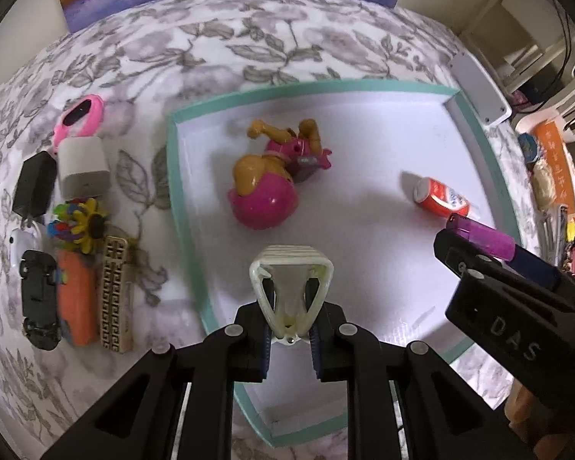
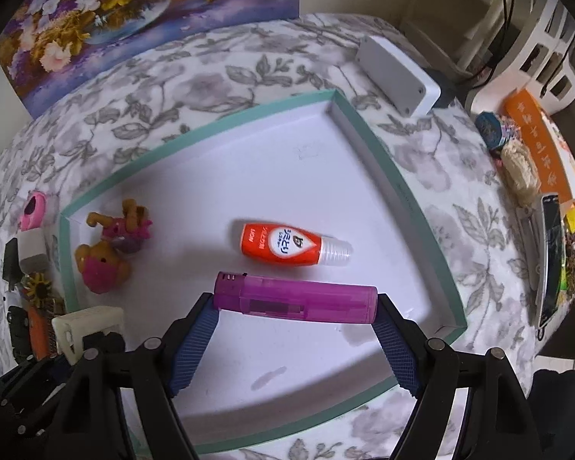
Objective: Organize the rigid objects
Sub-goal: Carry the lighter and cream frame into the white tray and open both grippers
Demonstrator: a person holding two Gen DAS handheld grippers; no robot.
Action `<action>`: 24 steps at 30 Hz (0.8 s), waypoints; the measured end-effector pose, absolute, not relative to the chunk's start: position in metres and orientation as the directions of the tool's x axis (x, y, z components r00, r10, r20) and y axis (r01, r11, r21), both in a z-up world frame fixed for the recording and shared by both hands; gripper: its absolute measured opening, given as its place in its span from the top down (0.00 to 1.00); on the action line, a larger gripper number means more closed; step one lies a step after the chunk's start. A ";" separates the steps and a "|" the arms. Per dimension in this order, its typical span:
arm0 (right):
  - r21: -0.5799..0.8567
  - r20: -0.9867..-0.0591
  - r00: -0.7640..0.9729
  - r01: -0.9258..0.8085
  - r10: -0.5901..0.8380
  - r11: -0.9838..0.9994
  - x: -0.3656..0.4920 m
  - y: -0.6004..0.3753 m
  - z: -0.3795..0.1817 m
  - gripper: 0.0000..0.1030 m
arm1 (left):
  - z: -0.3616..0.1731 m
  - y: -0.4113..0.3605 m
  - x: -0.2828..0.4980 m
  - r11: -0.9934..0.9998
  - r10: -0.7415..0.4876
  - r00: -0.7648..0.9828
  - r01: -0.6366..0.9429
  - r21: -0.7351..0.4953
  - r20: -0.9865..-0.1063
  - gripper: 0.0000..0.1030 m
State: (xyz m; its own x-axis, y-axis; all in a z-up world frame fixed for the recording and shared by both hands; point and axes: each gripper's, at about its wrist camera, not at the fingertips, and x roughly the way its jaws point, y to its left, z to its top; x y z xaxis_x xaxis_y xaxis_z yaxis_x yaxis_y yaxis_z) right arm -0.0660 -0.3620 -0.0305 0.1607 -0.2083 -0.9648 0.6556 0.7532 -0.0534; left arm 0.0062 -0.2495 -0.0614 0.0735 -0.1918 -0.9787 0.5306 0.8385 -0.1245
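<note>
Purple lighter (image 2: pixel 296 298) lies crosswise between the pads of the right tool (image 2: pixel 296 308), gripped end to end, long axis level, above the near half of the teal-rimmed tray (image 2: pixel 398 188). Orange bottle (image 2: pixel 283 244) sits just beyond; bare tray floor lies below and to the right. Left tool (image 1: pixel 290 320), closed on a cream clip (image 1: pixel 290 281), hangs over the tray's left part.

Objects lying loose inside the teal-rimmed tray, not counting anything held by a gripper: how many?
2. A pink-and-tan toy dog figure lies near the tray's left side; an orange squeeze bottle with a white cap lies toward its right. Nothing else visible inside.
</note>
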 end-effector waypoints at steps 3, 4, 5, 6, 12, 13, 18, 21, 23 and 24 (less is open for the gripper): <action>-0.057 -0.968 0.151 0.647 -0.202 0.760 -0.066 -0.361 -0.036 0.19 | -0.072 -0.248 0.005 0.841 -0.190 0.067 0.526 -0.127 -0.980 0.81; -0.059 -0.968 0.150 0.645 -0.201 0.762 -0.066 -0.361 -0.036 0.19 | -0.072 -0.248 0.005 0.840 -0.191 0.066 0.527 -0.129 -0.979 0.81; -0.060 -0.969 0.148 0.642 -0.200 0.764 -0.066 -0.360 -0.037 0.19 | -0.072 -0.248 0.004 0.840 -0.190 0.066 0.528 -0.128 -0.980 0.81; -0.062 -0.969 0.144 0.640 -0.199 0.766 -0.065 -0.359 -0.039 0.19 | -0.073 -0.248 0.003 0.837 -0.189 0.071 0.533 -0.123 -0.979 0.81; -0.064 -0.974 0.131 0.620 -0.184 0.782 -0.062 -0.355 -0.044 0.19 | -0.077 -0.247 0.009 0.839 -0.175 0.102 0.536 -0.094 -0.979 0.78; -0.065 -0.975 0.129 0.618 -0.183 0.784 -0.062 -0.354 -0.044 0.19 | -0.077 -0.245 0.010 0.840 -0.183 0.095 0.533 -0.105 -0.979 0.78; -0.070 -0.974 0.126 0.621 -0.187 0.781 -0.062 -0.352 -0.044 0.19 | -0.079 -0.249 0.010 0.832 -0.162 0.121 0.551 -0.070 -0.979 0.77; -0.077 -0.973 0.125 0.620 -0.196 0.780 -0.061 -0.352 -0.042 0.18 | -0.080 -0.256 0.013 0.823 -0.115 0.186 0.568 0.011 -0.976 0.77; -0.074 -0.972 0.130 0.622 -0.196 0.780 -0.061 -0.353 -0.040 0.18 | -0.080 -0.255 0.015 0.827 -0.124 0.182 0.563 0.000 -0.975 0.77; -0.069 -0.972 0.133 0.624 -0.193 0.778 -0.061 -0.353 -0.040 0.18 | -0.080 -0.255 0.016 0.828 -0.128 0.179 0.561 -0.006 -0.975 0.77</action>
State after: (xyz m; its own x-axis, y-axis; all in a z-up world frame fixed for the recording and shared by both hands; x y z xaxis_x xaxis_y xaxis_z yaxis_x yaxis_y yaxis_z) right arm -0.0611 -0.3530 -0.0396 0.1335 -0.1935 -0.9720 0.6241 0.7783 -0.0692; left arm 0.0160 -0.2551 -0.0804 0.1791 -0.1285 -0.9754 0.5608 0.8279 -0.0061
